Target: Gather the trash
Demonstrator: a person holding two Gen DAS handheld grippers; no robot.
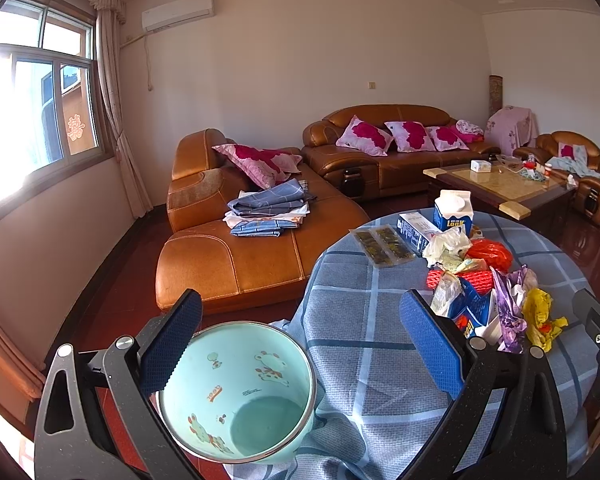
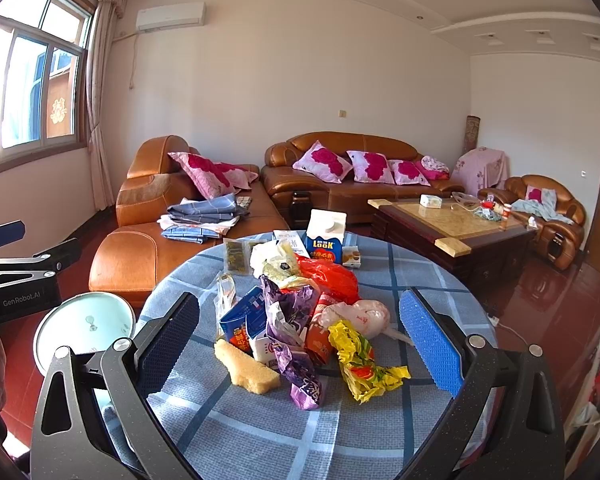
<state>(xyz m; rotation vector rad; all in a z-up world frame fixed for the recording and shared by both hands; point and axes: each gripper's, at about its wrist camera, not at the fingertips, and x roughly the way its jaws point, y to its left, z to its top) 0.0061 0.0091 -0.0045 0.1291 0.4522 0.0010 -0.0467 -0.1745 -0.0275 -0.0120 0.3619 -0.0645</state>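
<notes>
A pile of trash (image 2: 300,312) lies on a round table with a blue checked cloth (image 2: 284,436): a yellow wrapper (image 2: 360,360), a purple wrapper (image 2: 296,340), a red bag (image 2: 332,276), a beige sponge (image 2: 246,366), blue cartons. The pile also shows in the left wrist view (image 1: 480,280). A pale green bin (image 1: 236,392) with cartoon prints stands at the table's left edge, empty inside. My left gripper (image 1: 300,344) is open, its left finger over the bin's rim. My right gripper (image 2: 300,340) is open, jaws either side of the pile, empty.
A blue LOOK milk carton (image 2: 326,236) and flat dark packets (image 2: 236,256) stand at the table's far side. Brown leather sofas (image 2: 160,240) with folded cloths and pink pillows lie behind. A coffee table (image 2: 452,220) stands at the right. The floor is red.
</notes>
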